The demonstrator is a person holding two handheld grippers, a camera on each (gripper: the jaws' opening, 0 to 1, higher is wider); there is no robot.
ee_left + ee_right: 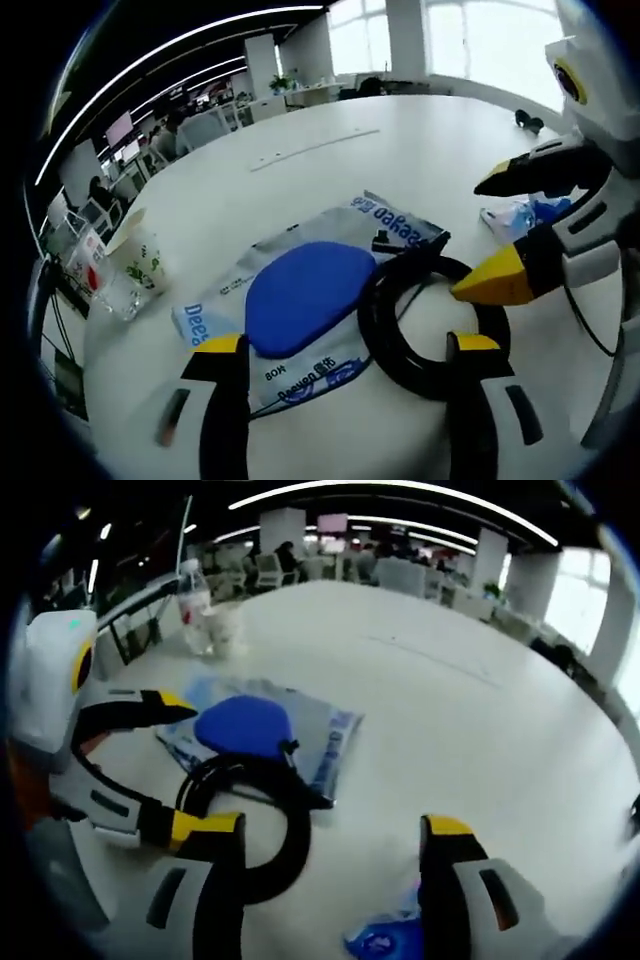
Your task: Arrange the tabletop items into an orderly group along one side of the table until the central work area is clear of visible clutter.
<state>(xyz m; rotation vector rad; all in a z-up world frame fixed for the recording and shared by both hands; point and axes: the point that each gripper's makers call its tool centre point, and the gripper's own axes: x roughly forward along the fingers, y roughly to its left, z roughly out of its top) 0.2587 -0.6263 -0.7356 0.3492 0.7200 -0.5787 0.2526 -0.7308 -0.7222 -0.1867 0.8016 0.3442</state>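
We're in a big open-plan office, ceiling light strips overhead, bright windows at the far end, and a wide white tabletop (330, 170) carrying a loose cluster of things.

In the left gripper view, a printed plastic bag (395, 222) lies flat with a blue oval pad (305, 295) on top of it, and a coiled black cable (425, 330) sits at the pad's right, overlapping the bag's edge. Far left, near the table edge, a paper cup (140, 255) and a clear plastic bottle (100, 275) stand together, which looks like the orderly side already forming. Right of the cable there's a small crumpled blue-and-clear wrapper (520, 215).

The bag, pad and cable sit in the middle of the work area, so by my reading they're the clutter left to shift toward the cup.

Now the claws. The left claw (345, 385) is spread wide, jaws either side of the near edge of the bag and the coil, holding nothing. From the right gripper view, the right claw (330, 880) is also well apart; its left jaw stands just at the cable (270, 810), and I can't tell whether it touches. The wrapper (385, 940) lies low between its jaws, not gripped.

Both claws converge on that coil, so the cable looks like the next pick.
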